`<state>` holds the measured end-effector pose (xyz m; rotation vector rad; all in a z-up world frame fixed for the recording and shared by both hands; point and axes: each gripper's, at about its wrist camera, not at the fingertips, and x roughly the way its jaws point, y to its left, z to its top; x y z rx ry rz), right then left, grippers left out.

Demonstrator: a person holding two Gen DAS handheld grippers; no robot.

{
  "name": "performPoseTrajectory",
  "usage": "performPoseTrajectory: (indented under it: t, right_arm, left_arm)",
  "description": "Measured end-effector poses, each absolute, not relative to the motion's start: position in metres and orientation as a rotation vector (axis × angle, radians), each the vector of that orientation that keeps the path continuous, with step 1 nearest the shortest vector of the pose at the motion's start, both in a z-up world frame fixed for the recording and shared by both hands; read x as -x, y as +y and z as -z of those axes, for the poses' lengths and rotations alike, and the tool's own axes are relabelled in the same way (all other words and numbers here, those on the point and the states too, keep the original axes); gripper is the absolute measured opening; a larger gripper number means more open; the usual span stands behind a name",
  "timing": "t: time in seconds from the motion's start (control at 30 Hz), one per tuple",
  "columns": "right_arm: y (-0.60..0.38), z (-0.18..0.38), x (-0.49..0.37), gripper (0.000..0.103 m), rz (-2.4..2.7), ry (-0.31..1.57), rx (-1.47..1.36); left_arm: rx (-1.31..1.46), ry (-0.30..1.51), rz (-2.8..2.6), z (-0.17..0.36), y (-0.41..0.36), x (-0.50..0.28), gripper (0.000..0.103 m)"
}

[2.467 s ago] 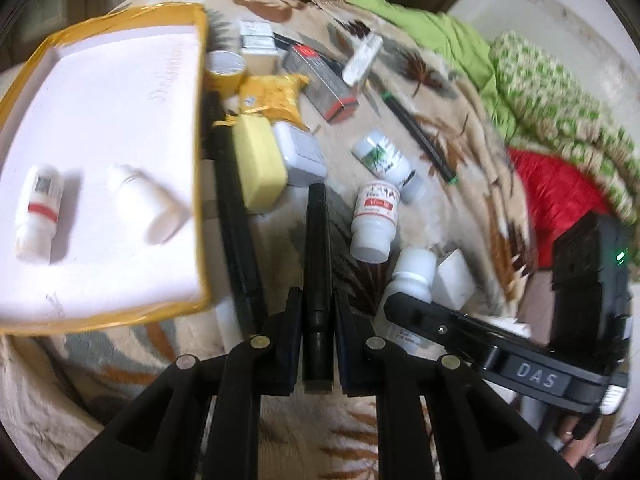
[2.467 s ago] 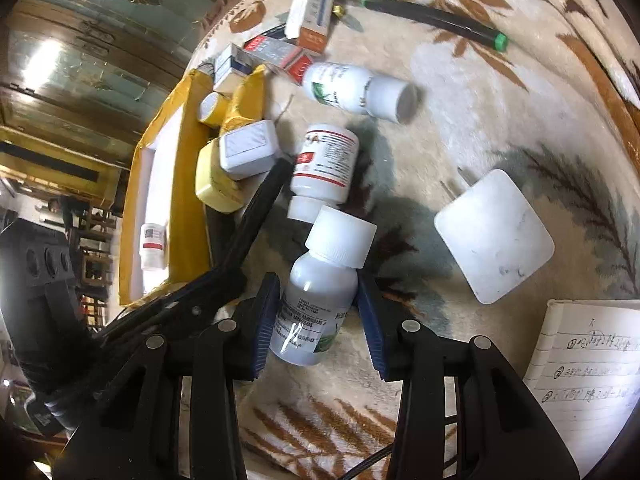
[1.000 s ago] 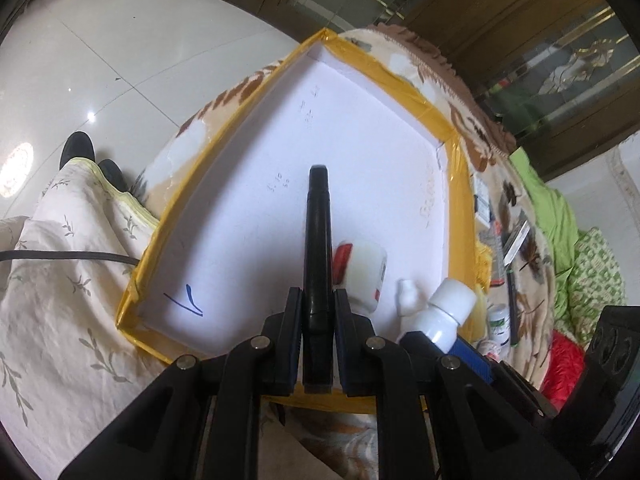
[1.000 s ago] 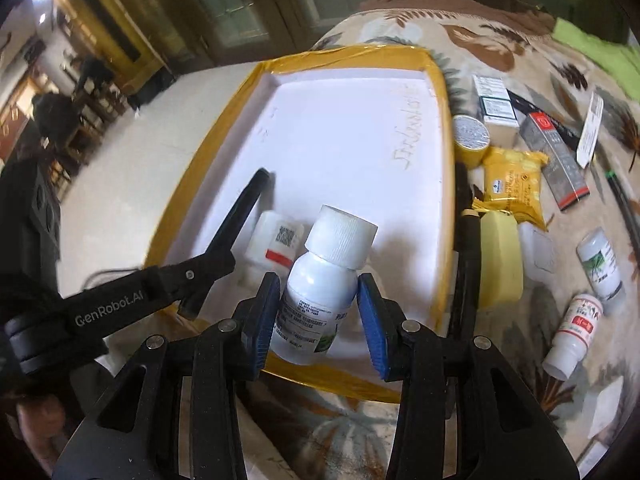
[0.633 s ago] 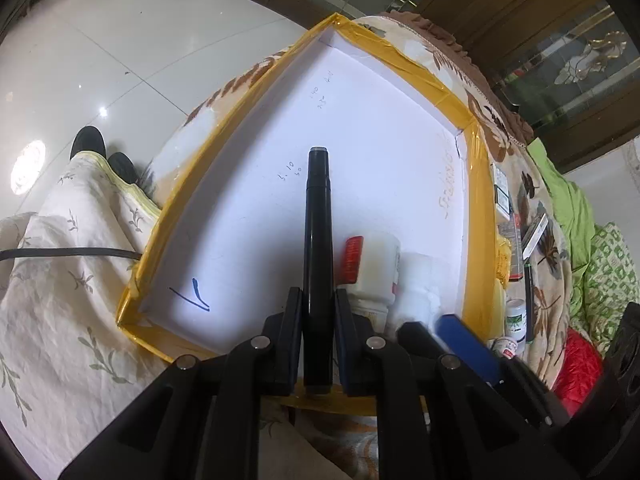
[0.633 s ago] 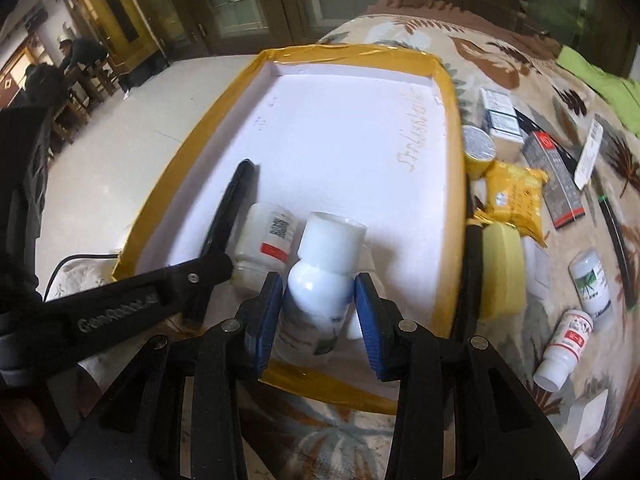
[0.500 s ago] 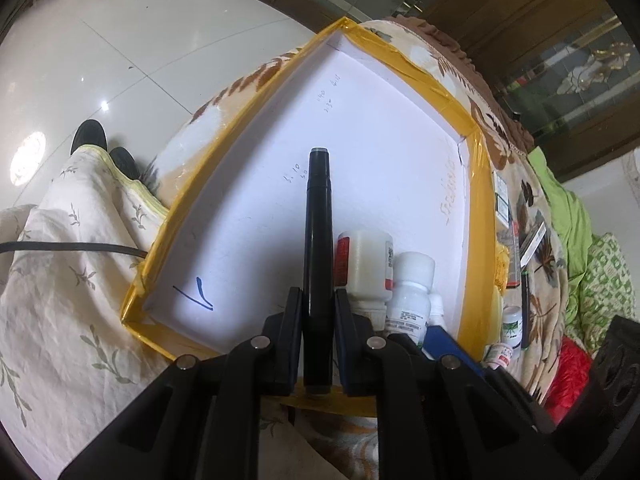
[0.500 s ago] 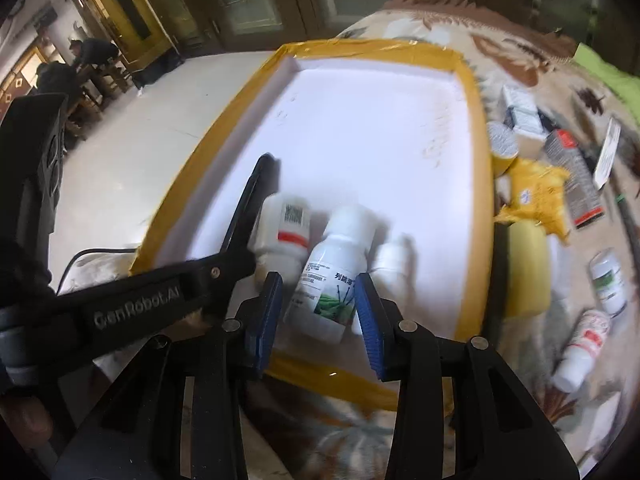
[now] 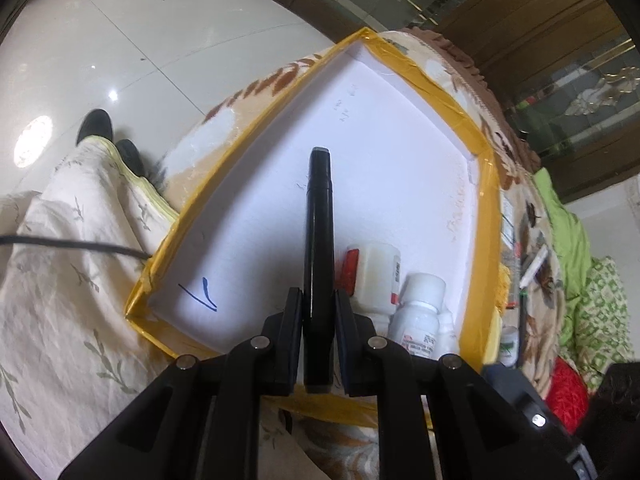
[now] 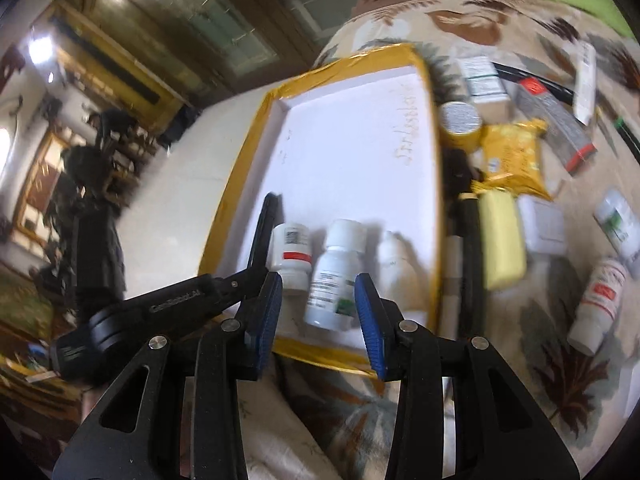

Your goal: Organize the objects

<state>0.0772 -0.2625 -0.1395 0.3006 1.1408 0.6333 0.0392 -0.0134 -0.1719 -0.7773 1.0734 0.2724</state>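
Note:
My left gripper is shut on a black marker and holds it over the white tray with yellow taped rim. My right gripper is open and empty, just behind a white bottle with a green label that lies in the tray. A red-banded white bottle and a small white bottle lie on either side of it. The marker and the left gripper also show in the right wrist view.
To the right of the tray on the leaf-patterned blanket lie a yellow sponge, a yellow packet, a tin, small boxes, a black pen and more white bottles. The tiled floor drops off beyond the tray.
My right gripper has opened and let go of the green-label bottle, which now lies in the tray, and has drawn back. My left gripper still holds the marker over the tray.

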Motion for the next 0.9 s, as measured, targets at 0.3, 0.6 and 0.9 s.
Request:
performPoseTrajectory:
  t: [0.3, 0.6, 0.9]
  right_arm:
    - [-0.299, 0.138, -0.073, 0.038, -0.655, 1.15, -0.326]
    - [-0.381, 0.117, -0.056, 0.052, -0.671, 1.085, -0.395]
    - [-0.475, 0.138, -0.028, 0.052, -0.384, 1.121, -0.563]
  left_arm:
    - [0.79, 1.052, -0.243, 0.172, -0.01, -0.038, 0.036]
    - [0.69, 0.885, -0.077, 0.121, -0.056, -0.002, 0.066]
    - [0.434, 1.101, 0.118, 0.104, -0.195, -0.017, 0.066]
